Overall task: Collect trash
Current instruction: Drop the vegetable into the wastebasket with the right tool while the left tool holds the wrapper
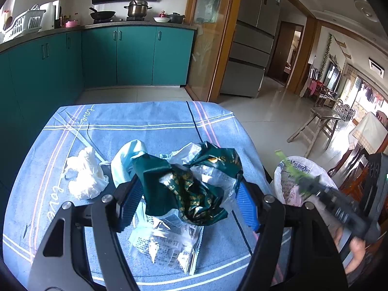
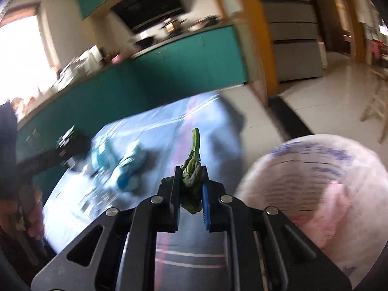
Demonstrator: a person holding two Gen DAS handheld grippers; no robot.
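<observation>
Currently you hold two loads. Left gripper (image 1: 189, 194): jaws spread wide and clamped on a crumpled green wrapper (image 1: 194, 189) with clear film, lifted just over the table (image 1: 150, 118), above a printed plastic packet (image 1: 167, 245). Right gripper (image 2: 190, 186): pressed together on a wilted green vegetable scrap (image 2: 194, 167), carried past the table's right edge, beside the bag-lined bin (image 2: 312, 189), likely for dropping. White tissue (image 1: 84, 177) waits near the left edge
</observation>
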